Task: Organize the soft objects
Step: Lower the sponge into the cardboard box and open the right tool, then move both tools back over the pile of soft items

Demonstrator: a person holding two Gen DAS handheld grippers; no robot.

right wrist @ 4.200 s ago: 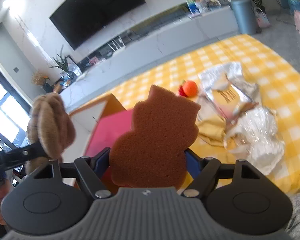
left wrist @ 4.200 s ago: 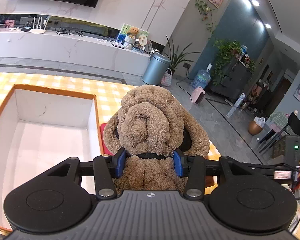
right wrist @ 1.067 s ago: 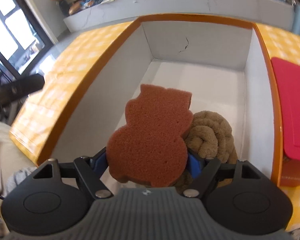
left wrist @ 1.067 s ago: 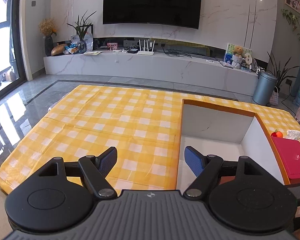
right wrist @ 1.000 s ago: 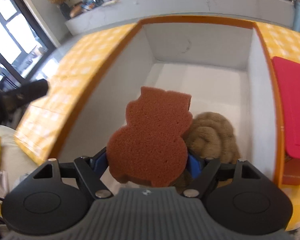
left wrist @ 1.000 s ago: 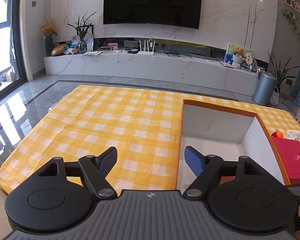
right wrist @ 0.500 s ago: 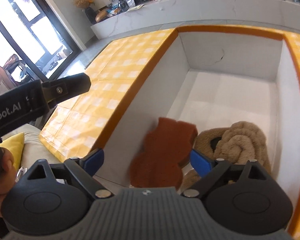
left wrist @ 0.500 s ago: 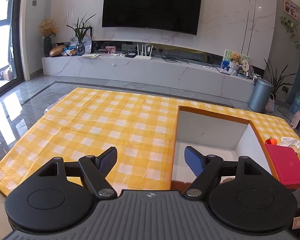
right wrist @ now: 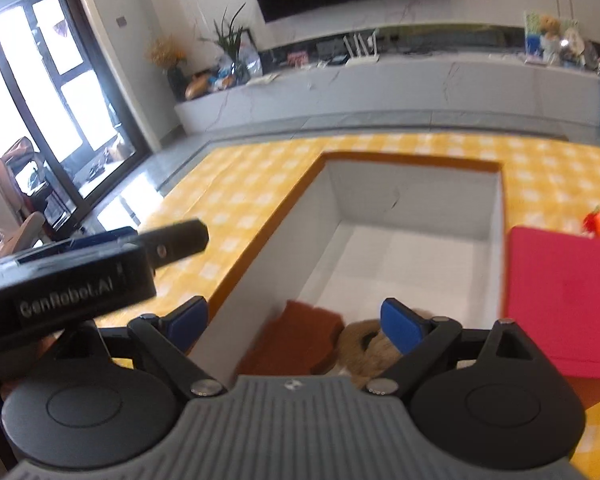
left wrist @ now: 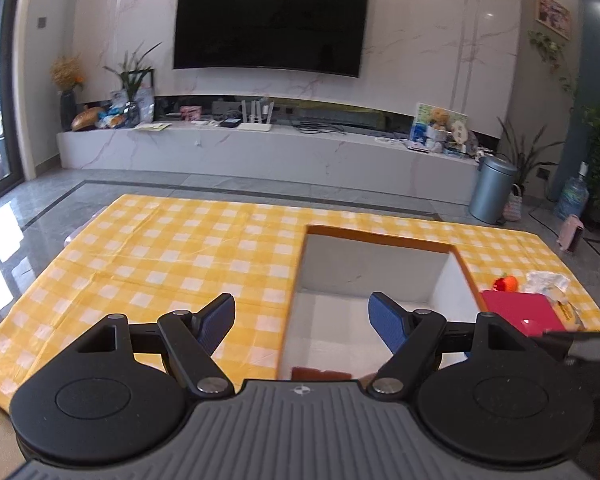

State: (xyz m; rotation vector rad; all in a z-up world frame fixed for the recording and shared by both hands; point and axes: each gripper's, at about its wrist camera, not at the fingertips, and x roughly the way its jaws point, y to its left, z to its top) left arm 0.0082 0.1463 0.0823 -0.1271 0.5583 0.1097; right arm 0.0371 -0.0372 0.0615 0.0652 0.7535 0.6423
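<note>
One box [right wrist: 412,184] holds one sponge [right wrist: 300,336], one plush [right wrist: 368,344]; left claw [left wrist: 302,322], right claw [right wrist: 294,320] wide, empty.

Sponge [right wrist: 296,336] out of my right gripper [right wrist: 294,316], now lying in white box [right wrist: 416,196] beside brown plush dog [right wrist: 364,346], which my left gripper [left wrist: 302,320] held four seconds ago. Right jaws gone wide, nothing between them. Both grippers pulled up and back from box.
</note>
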